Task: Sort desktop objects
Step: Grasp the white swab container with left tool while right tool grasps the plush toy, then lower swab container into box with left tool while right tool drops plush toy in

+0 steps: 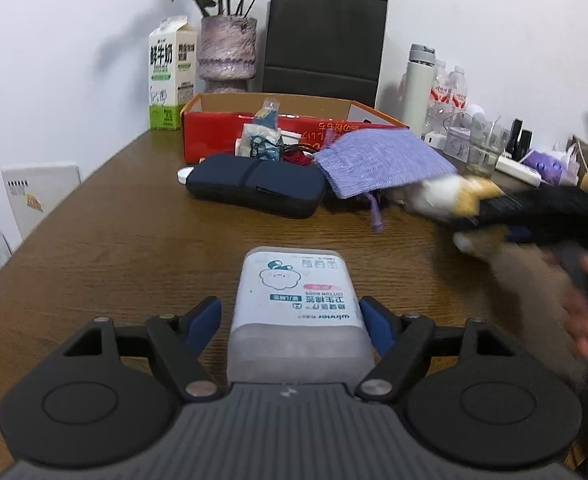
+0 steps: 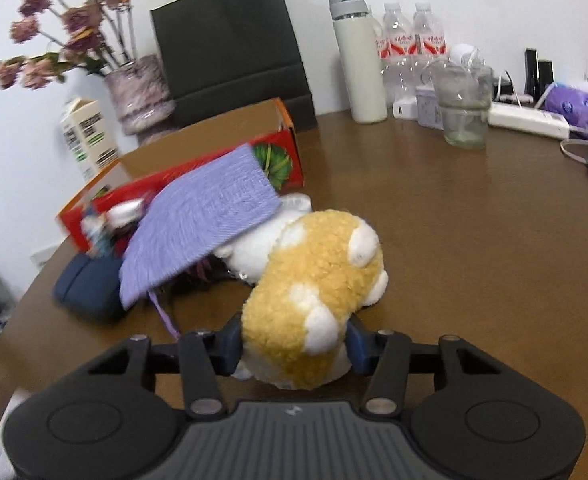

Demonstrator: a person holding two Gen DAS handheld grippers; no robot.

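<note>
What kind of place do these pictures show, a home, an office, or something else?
Probably a home or small office desk against a white wall. The wooden table carries everyday clutter: a vase of dried flowers, a milk carton, water bottles and a power strip.

A white cotton-bud box (image 1: 298, 300) with a cartoon label, a tan-and-white plush toy (image 2: 314, 292), a lilac woven pouch (image 2: 201, 224) (faintly ribbed), a red carton (image 1: 253, 136), a brown wood-grain counter (image 1: 133, 248).
</note>
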